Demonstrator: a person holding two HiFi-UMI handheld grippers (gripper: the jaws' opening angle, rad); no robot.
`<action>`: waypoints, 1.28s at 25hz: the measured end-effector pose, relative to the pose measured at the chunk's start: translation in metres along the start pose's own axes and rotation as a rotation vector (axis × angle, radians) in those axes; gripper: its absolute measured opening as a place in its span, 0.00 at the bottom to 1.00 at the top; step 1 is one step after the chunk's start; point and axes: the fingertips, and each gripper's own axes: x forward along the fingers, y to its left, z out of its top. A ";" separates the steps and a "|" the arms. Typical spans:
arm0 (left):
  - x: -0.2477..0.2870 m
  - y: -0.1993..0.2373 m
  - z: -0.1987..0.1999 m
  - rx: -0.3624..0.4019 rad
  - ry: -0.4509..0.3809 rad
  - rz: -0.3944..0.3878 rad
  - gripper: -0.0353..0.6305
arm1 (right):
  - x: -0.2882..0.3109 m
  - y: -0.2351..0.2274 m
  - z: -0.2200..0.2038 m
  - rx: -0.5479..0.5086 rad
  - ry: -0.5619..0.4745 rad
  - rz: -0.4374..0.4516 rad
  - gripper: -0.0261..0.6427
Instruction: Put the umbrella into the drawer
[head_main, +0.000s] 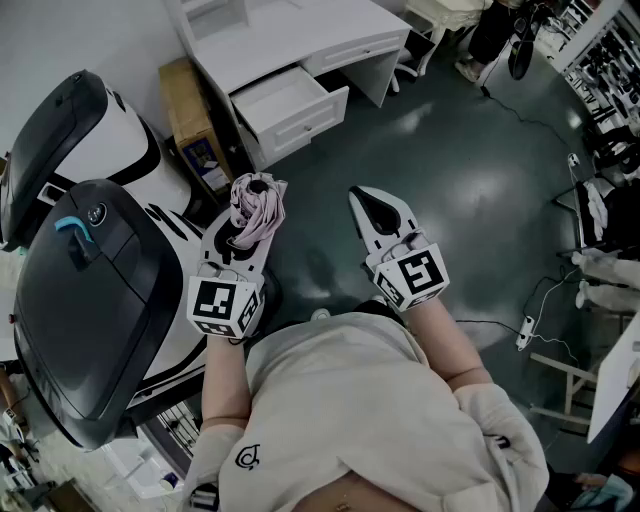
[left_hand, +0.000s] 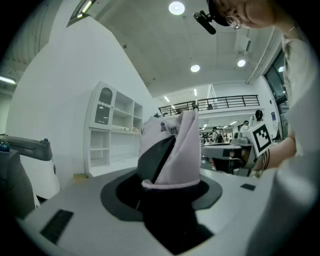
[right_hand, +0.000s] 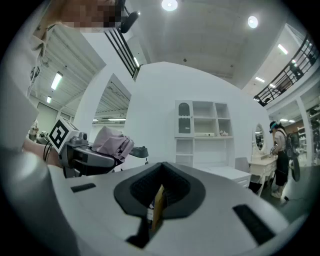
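Pink folded umbrella (head_main: 257, 207) clamped in our left gripper (head_main: 243, 226).
We hold it in mid-air, well short of the open white drawer (head_main: 290, 105); our right gripper (head_main: 372, 204) beside it has its jaws together, empty.

Cream sweatshirt (head_main: 370, 400), sleeves pushed up, with a small dark logo (head_main: 248, 457) (perhaps a letter) near the left sleeve.
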 end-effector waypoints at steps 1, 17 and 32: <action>0.000 -0.001 0.000 0.001 0.001 -0.002 0.39 | -0.001 0.000 0.000 -0.001 -0.001 -0.002 0.05; 0.003 0.012 -0.016 -0.051 0.020 0.001 0.39 | -0.002 0.005 0.011 -0.003 -0.077 -0.006 0.05; 0.092 0.050 -0.036 -0.082 0.069 0.130 0.40 | 0.080 -0.085 -0.033 0.004 -0.022 0.063 0.05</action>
